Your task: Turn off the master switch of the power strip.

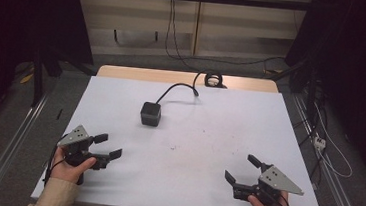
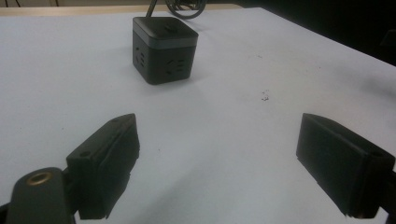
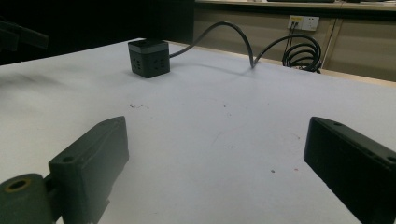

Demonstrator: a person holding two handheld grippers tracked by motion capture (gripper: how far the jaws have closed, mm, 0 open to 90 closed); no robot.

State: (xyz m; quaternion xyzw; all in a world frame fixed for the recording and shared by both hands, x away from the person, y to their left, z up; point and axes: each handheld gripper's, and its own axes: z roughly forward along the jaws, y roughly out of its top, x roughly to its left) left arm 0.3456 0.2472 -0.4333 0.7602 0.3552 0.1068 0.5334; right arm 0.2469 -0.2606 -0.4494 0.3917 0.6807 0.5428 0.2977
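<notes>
While both grippers are waiting near the person's edge of the table [image 1: 121, 97], the left gripper [image 1: 108, 146] and the right gripper [image 1: 238, 169] are each holding their jaws wide apart w/ nothing between them. The black cube power strip [image 1: 150, 113] is sitting upright toward the middle-back of the white surface, closer to the left gripper but well apart from both. Its grey cable [image 1: 177, 88] is arching up behind it and running to a coil [image 1: 213, 79] at the far edge. I am thinking the main risk is coming from this cable: it is looking stiff, so if a gripper is lifting or turning the cube, the cable is probably pulling it back or twisting it in the jaws. The cube sides are looking smooth, w/ socket holes in them, so a light or off-centre grip is maybe slipping. Approaching too low is also pushing the cube away instead of catching it, b/c nothing is holding it in place.
</notes>
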